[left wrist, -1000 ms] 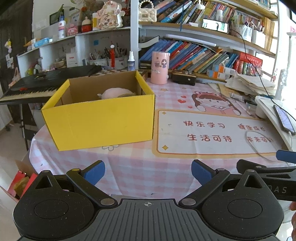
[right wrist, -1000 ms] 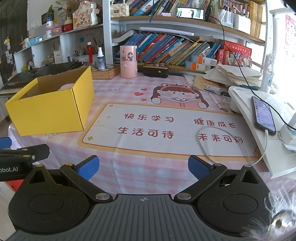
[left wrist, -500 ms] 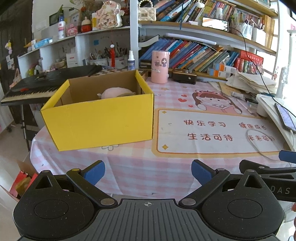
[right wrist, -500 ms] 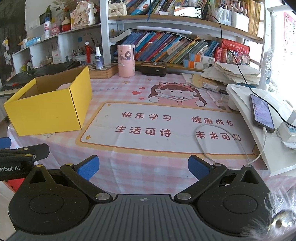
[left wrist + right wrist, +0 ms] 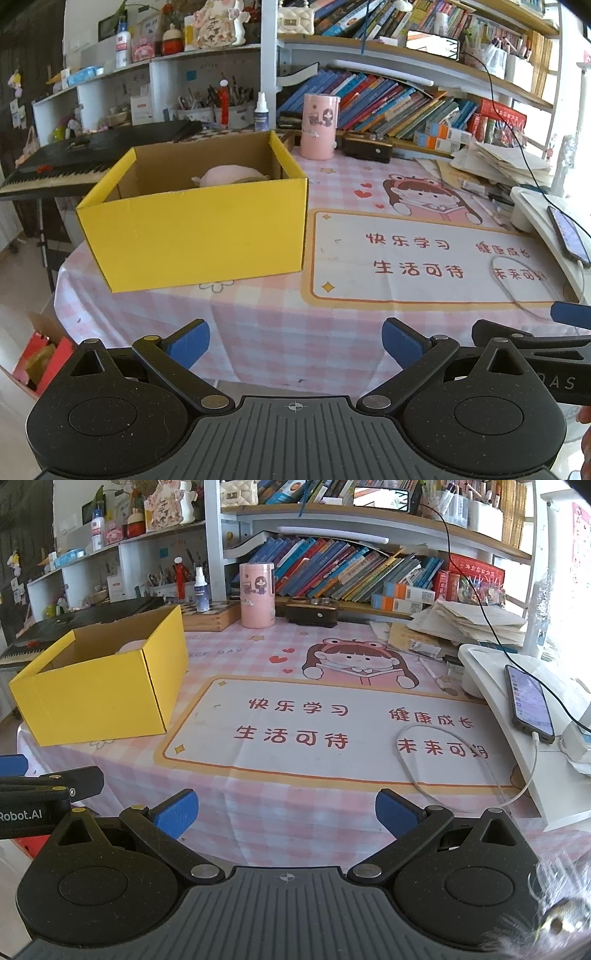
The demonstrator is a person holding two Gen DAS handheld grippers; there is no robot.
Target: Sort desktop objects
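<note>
yellow cardboard box [image 5: 192,229] sits at the left end of the table [image 5: 266,317], open at the top, with a pale pink soft-looking thing [image 5: 229,174] lying inside toward the back wall. left gripper [image 5: 295,338] hangs off the near table edge, jaws spread wide, nothing between the blue pads. right gripper [image 5: 284,808] is the same story just beside it, wide open and empty, looking over the printed mat [image 5: 332,731]. on that mat lies a loop of white cable [image 5: 424,771], running up to the phone [image 5: 528,698] on the white stand, and by the look of it plugged in there. the cable looks like the one loose thing near at hand: light, limp, thin, likely to slip and droop, so best pinched across the bend of the loop, and not tugged while the phone holds its end. the pink thing looks squashy and light; take it across its middle. the box is stiff but thin-walled; grip a wall at the rim.
</note>
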